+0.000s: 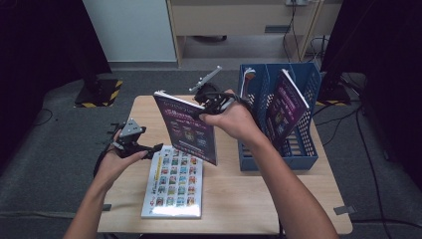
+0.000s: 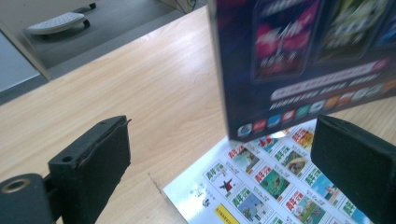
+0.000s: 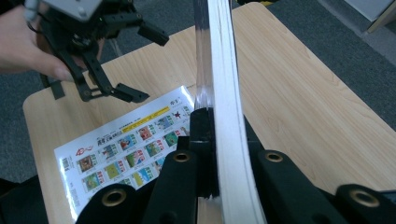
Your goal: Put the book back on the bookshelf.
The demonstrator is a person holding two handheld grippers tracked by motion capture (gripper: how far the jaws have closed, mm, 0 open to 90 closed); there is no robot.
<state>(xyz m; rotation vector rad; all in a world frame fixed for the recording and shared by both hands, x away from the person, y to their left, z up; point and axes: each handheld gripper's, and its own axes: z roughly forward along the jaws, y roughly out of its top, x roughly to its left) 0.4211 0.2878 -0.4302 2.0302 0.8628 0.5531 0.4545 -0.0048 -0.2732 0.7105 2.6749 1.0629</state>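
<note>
- Closest to the person, a white magazine (image 1: 172,181) with rows of little cartoon covers lies flat on the wooden table (image 1: 239,204), near the front edge. Nothing is touching it as far as I can see.
- Just left of it and a bit above, the left gripper (image 1: 149,151) hangs over the table with its jaws spread wide and nothing between them. In the left gripper view the white magazine's corner (image 2: 261,186) sits below and between the pads, so it looks lined up for that one next.
- Over the middle of the table, the right gripper (image 1: 206,110) is clamped tight on the top edge of a dark purple magazine (image 1: 189,130). It's held up in the air, roughly upright, tilted a little, clear of the table. The right gripper view looks straight down its white page edge (image 3: 229,116) pinched between the jaws.
- Further back on the right stands the blue file rack (image 1: 301,149), with another purple magazine (image 1: 284,107) already leaning in one slot.
- My guess at the step: carrying the held magazine over to the rack. Next it needs to swing right, line the bottom edge up with a free slot, and lower it in without clipping the dividers or the one already there. Thin floppy thing, so it could sag or catch.
</note>
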